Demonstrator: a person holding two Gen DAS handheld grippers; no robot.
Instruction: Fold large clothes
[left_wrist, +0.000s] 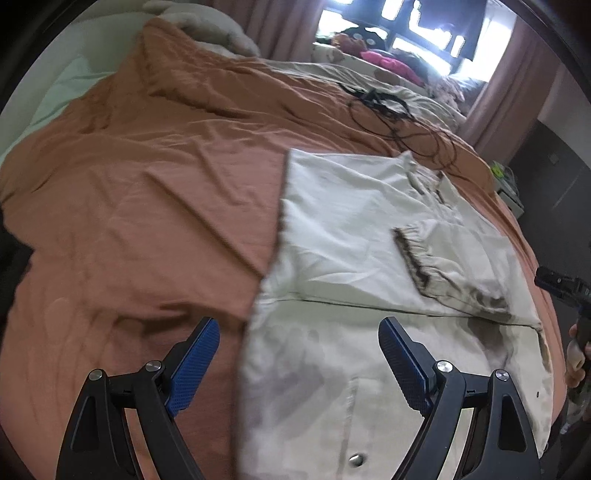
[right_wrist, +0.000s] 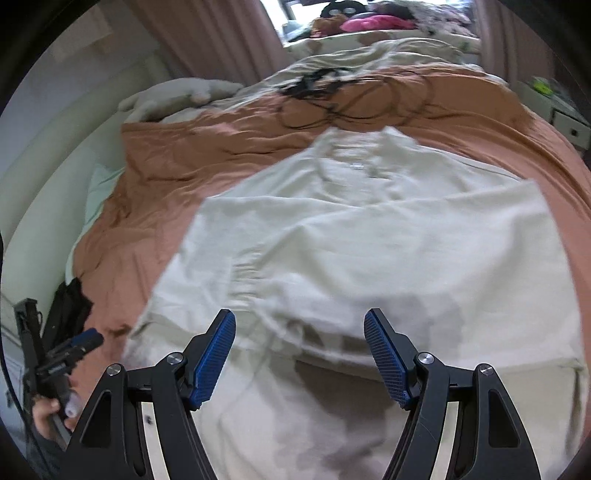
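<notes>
A cream jacket (left_wrist: 354, 236) lies flat on the orange bedspread (left_wrist: 147, 184), with its sides folded inward and an elastic cuff (left_wrist: 413, 254) lying across its middle. It fills the right wrist view (right_wrist: 369, 258). My left gripper (left_wrist: 299, 332) is open and empty, just above the jacket's near left edge. My right gripper (right_wrist: 299, 325) is open and empty, above the jacket's near end. The left gripper also shows in the right wrist view (right_wrist: 74, 350), held by a hand. The right gripper shows at the left wrist view's right edge (left_wrist: 561, 288).
A tangle of black cable (left_wrist: 399, 118) lies on the bed beyond the jacket. Grey pillows (left_wrist: 210, 29) sit at the far left. A second bed with piled clothes (left_wrist: 384, 59) stands by the window. A white nightstand (right_wrist: 569, 122) is at the right.
</notes>
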